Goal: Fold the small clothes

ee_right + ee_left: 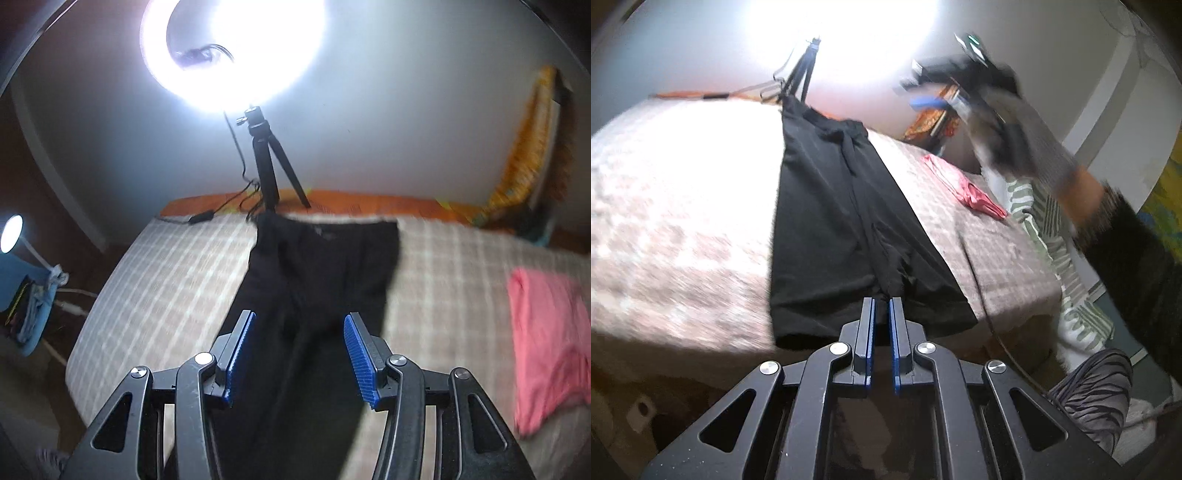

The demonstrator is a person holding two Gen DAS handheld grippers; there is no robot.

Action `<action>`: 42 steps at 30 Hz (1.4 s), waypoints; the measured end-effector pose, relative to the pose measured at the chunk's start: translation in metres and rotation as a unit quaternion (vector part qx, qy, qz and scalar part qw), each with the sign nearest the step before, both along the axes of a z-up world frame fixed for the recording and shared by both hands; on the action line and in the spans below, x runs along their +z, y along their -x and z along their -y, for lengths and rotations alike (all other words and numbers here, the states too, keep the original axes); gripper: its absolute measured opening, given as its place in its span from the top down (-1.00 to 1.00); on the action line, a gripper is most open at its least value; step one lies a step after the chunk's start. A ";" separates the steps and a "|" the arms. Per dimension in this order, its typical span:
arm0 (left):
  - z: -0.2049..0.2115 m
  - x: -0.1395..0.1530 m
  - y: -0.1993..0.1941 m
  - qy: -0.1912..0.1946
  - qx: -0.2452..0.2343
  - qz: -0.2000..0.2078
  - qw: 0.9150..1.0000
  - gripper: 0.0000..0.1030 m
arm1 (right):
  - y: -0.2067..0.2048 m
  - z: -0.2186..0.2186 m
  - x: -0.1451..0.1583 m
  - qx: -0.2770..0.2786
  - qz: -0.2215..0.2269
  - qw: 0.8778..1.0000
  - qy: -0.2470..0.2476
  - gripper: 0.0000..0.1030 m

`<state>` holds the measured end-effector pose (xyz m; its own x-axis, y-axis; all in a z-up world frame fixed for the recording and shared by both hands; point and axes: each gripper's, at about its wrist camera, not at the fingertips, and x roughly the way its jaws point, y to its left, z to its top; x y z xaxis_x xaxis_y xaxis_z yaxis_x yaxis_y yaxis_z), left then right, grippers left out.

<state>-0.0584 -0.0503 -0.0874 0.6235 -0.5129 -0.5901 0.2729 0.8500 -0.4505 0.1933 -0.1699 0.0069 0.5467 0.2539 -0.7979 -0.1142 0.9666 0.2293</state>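
Observation:
Black shorts (pixel 831 206) lie flat on the checked bed cover (pixel 683 221), waistband far, leg hems near the bed's front edge. My left gripper (pixel 881 299) is shut on the hem fabric between the two legs, and the cloth gathers toward its tips. In the left wrist view my right gripper (pixel 934 96) is a blur high at the upper right, held by a gloved hand. In its own view the right gripper (pixel 299 315) hovers open above the shorts (pixel 317 266), with nothing between its blue pads (pixel 356 347).
A pink garment (pixel 546 339) lies on the bed to the right of the shorts. Striped green-and-white cloth (pixel 1067 266) hangs off the bed's right side. A ring light on a small tripod (pixel 266 166) stands behind the waistband. A person's dark sleeve (pixel 1137 258) crosses at right.

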 end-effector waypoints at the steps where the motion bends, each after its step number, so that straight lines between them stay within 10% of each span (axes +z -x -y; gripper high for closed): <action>1: -0.003 0.003 -0.001 -0.004 -0.001 0.002 1.000 0.89 | 0.016 0.003 -0.002 0.001 -0.003 1.000 -0.002 -0.01; 14: -0.002 0.036 -0.039 -0.100 -0.066 0.032 0.992 0.89 | 0.173 -0.034 -0.066 0.068 -0.059 0.996 -0.002 0.05; 22: -0.011 0.010 -0.065 -0.125 -0.064 0.002 0.990 0.66 | 0.200 -0.078 -0.089 0.135 -0.059 0.989 0.019 0.06; 32: -0.035 -0.028 -0.078 -0.068 -0.033 -0.096 0.993 0.62 | 0.215 -0.117 -0.105 0.193 -0.052 0.977 0.080 0.04; 36: -0.033 -0.028 -0.069 -0.050 -0.040 -0.101 0.993 0.29 | 0.215 -0.113 -0.105 0.199 -0.057 0.976 0.075 0.04; 42: -0.022 -0.026 -0.053 -0.097 -0.052 -0.073 0.991 0.38 | 0.224 -0.107 -0.105 0.209 -0.066 0.974 0.061 0.25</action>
